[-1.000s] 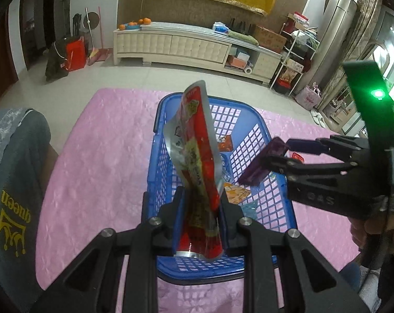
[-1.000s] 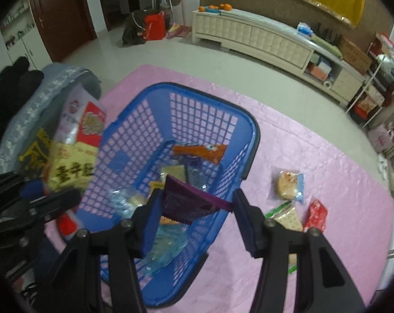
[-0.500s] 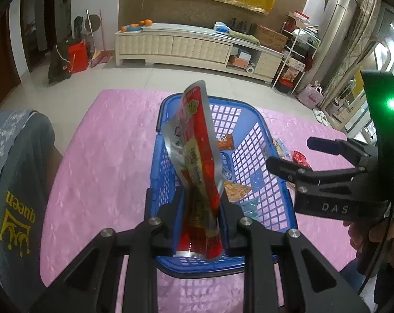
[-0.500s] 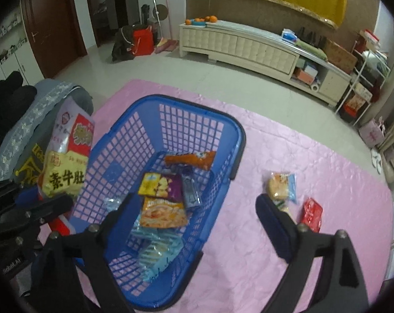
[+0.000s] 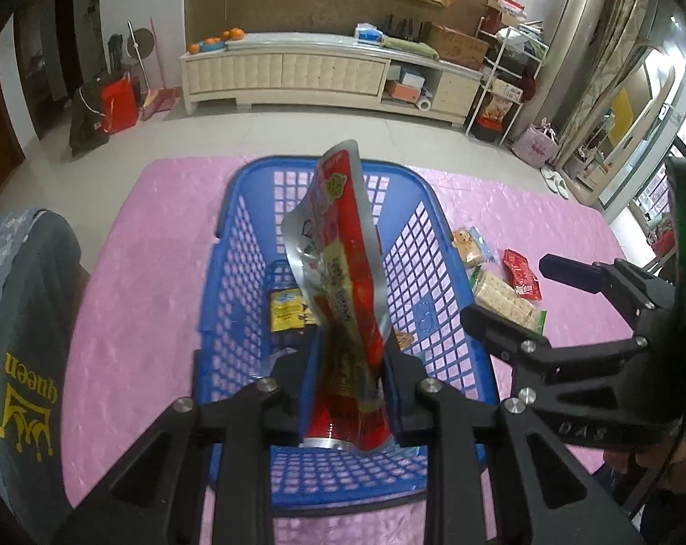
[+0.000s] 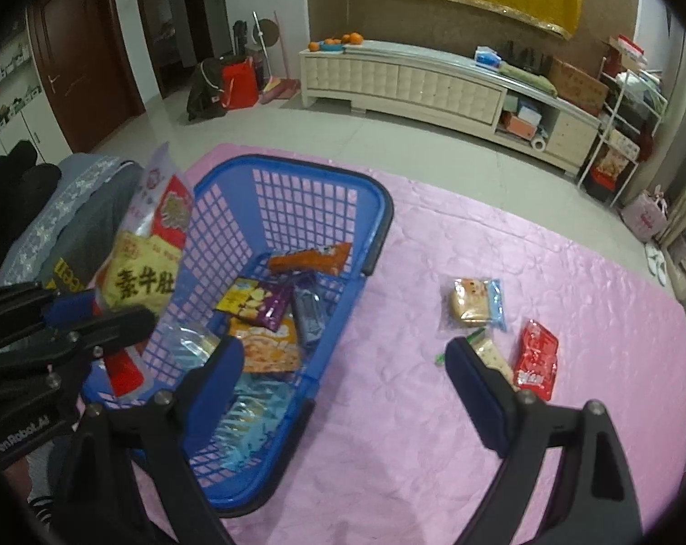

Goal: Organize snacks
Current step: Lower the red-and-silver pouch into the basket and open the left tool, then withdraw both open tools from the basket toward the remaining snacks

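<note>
Underneath, a pink mat (image 6: 501, 245) covers the pale tiled floor (image 6: 388, 131).

Dim, even indoor light fills both wrist views, casting only soft shadows on the pink mat (image 6: 456, 408). Strong fisheye distortion bows the cabinet (image 5: 297, 72) and walls, and black vignetting rings every corner. Glare glints off the foil snack bag (image 5: 343, 281) and off glass doors (image 5: 638, 104) at right, where daylight enters. A green indicator glow smears the left view's right edge. Focus is fairly sharp centrally, softening outward.
</note>
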A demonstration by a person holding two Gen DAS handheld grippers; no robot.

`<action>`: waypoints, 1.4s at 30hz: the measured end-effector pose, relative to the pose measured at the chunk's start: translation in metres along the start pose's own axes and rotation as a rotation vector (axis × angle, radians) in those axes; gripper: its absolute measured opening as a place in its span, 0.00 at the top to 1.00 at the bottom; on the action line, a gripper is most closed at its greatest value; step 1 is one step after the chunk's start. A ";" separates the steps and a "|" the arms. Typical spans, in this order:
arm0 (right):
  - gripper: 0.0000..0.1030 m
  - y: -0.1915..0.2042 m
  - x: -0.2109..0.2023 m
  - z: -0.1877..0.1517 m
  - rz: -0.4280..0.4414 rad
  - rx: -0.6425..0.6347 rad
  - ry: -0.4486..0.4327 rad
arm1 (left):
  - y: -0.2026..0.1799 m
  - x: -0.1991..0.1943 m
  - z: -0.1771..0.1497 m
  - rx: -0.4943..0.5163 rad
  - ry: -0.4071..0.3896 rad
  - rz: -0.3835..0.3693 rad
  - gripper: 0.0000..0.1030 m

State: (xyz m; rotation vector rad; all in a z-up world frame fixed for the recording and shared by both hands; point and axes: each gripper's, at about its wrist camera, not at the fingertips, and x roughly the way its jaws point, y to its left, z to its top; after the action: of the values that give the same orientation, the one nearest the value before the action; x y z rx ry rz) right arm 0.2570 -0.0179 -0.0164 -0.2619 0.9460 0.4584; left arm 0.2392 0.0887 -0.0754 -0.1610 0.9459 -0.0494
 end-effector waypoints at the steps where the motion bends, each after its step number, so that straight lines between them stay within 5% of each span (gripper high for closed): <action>1: 0.10 -0.002 0.001 -0.001 0.003 0.002 0.000 | -0.003 0.004 0.002 0.004 0.006 0.000 0.77; 9: 0.10 -0.018 0.009 -0.001 -0.016 0.011 -0.024 | -0.014 0.031 0.012 0.022 0.034 0.005 0.73; 16: 0.10 -0.029 0.013 -0.007 -0.028 0.036 -0.017 | -0.011 0.035 0.016 0.002 0.005 0.041 0.41; 34: 0.10 -0.022 -0.067 -0.016 -0.005 0.067 -0.090 | -0.029 -0.058 -0.011 0.025 -0.113 0.047 0.23; 42: 0.10 -0.029 -0.111 -0.036 -0.002 0.049 -0.135 | -0.060 -0.084 -0.021 0.042 -0.147 0.044 0.23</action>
State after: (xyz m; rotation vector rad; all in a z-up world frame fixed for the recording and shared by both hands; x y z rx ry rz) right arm 0.1900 -0.0875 0.0554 -0.1852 0.8236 0.4453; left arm 0.1750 0.0366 -0.0104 -0.1038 0.8012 -0.0165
